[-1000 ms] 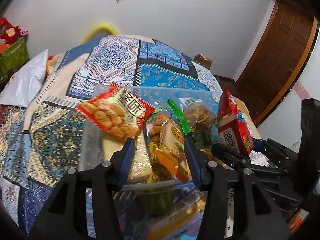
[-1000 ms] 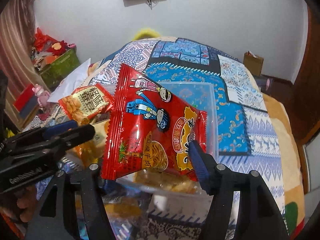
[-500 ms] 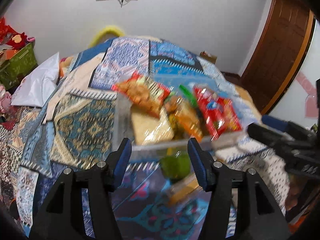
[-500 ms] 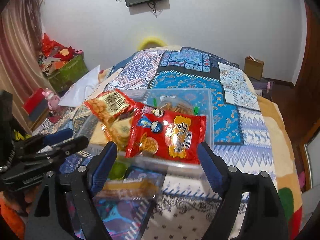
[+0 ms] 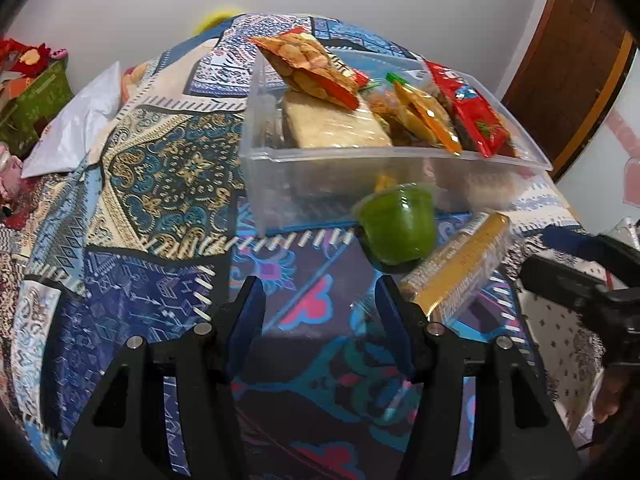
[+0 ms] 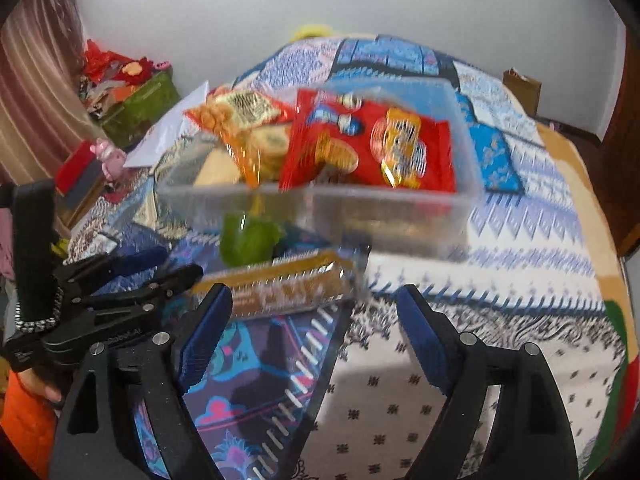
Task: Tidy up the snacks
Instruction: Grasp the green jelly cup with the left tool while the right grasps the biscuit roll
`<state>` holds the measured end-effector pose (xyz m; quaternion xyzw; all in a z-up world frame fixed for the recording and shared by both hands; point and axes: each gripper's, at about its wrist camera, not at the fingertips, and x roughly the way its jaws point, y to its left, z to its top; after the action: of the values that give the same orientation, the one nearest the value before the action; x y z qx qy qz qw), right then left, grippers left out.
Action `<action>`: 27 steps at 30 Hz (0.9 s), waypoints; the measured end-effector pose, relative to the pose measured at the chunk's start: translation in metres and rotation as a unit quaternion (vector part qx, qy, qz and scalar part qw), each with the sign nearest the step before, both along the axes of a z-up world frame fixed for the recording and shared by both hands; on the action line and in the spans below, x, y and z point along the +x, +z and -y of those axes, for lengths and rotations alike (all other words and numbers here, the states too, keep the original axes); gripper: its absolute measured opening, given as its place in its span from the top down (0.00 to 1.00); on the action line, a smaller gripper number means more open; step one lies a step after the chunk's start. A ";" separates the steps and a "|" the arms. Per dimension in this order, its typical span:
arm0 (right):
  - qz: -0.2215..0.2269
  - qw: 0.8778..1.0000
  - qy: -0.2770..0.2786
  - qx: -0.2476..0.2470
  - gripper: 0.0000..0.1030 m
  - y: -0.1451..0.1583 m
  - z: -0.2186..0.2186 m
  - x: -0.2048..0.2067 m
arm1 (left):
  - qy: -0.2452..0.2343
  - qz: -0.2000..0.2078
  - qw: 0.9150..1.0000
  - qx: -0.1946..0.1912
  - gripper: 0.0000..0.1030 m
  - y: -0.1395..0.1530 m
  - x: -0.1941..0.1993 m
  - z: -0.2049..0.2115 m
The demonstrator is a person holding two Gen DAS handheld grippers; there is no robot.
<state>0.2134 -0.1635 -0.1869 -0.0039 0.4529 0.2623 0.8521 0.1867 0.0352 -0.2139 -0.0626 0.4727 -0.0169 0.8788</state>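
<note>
A clear plastic box [image 5: 504,96] stands on the patterned bedspread and holds several snack packets, among them an orange nut bag [image 5: 312,66] and a red noodle packet [image 5: 468,108]. It also shows in the right wrist view [image 6: 460,148] with the red packet [image 6: 372,148] lying on top. A green jelly cup [image 5: 400,224] and a long yellow biscuit pack [image 5: 460,264] lie on the bed in front of the box. My left gripper [image 5: 320,320] is open and empty, short of the cup. My right gripper [image 6: 312,328] is open and empty, just behind the biscuit pack [image 6: 280,284].
The bedspread [image 5: 160,168] covers the whole bed. A white pillow [image 5: 80,120] lies at the left. A green bin with red items [image 6: 140,100] stands by the wall. A wooden door [image 5: 580,60] is at the right. The other gripper [image 6: 100,300] shows at the right wrist view's left edge.
The right gripper let go of the red noodle packet, which now lies in the box. Both grippers have pulled back from the box toward the near side of the bed.
</note>
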 end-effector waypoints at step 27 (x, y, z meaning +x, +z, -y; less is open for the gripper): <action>-0.045 0.997 -0.056 0.002 0.06 -0.032 -0.003 0.020 | -0.044 0.003 0.998 -0.047 0.44 0.003 -0.020 0.028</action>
<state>0.2334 -0.1604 -0.2188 0.0345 0.4895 0.2148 0.8444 0.1670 0.0072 -0.2106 -0.0831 0.4714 -0.0778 0.8746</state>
